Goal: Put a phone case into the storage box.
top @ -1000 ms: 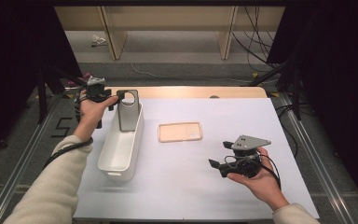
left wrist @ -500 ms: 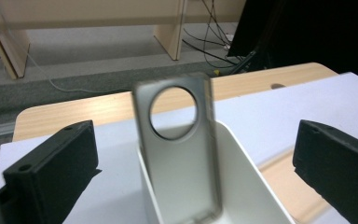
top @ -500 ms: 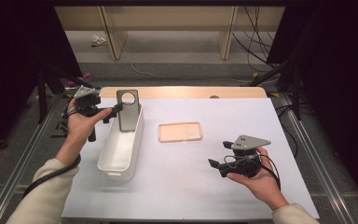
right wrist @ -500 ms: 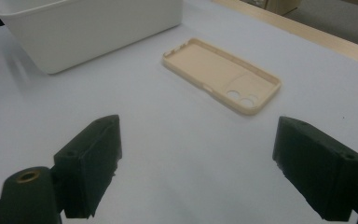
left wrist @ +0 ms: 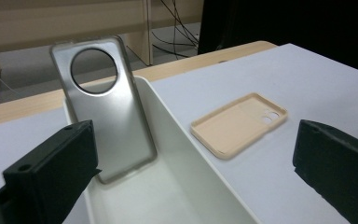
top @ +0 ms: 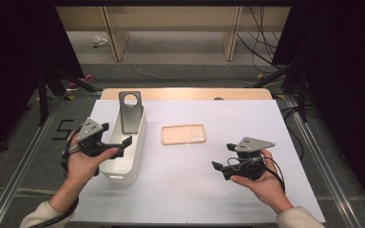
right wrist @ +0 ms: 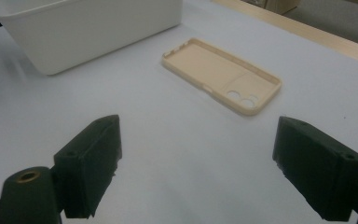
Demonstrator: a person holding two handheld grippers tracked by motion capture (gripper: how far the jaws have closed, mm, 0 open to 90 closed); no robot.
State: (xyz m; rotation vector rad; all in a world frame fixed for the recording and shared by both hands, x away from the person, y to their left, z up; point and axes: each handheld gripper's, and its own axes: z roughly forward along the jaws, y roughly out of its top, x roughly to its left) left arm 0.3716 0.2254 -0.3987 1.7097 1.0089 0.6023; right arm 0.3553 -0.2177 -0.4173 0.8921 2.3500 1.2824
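My left gripper [top: 116, 135] has just opened its jaws, now empty, by the white bin [top: 135, 142]. The grey phone case [top: 130, 111] leans upright inside the bin's far end. My right gripper [top: 223, 159] is open too.

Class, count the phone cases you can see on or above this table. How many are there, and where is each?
2. A grey phone case stands leaning in the far end of the white tub; a beige phone case lies flat on the table beside the tub.

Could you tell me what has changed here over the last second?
The left gripper let go of the grey phone case, leaving it propped in the white bin, its jaws opening, and drew back toward the person. The right gripper and beige case stayed put.
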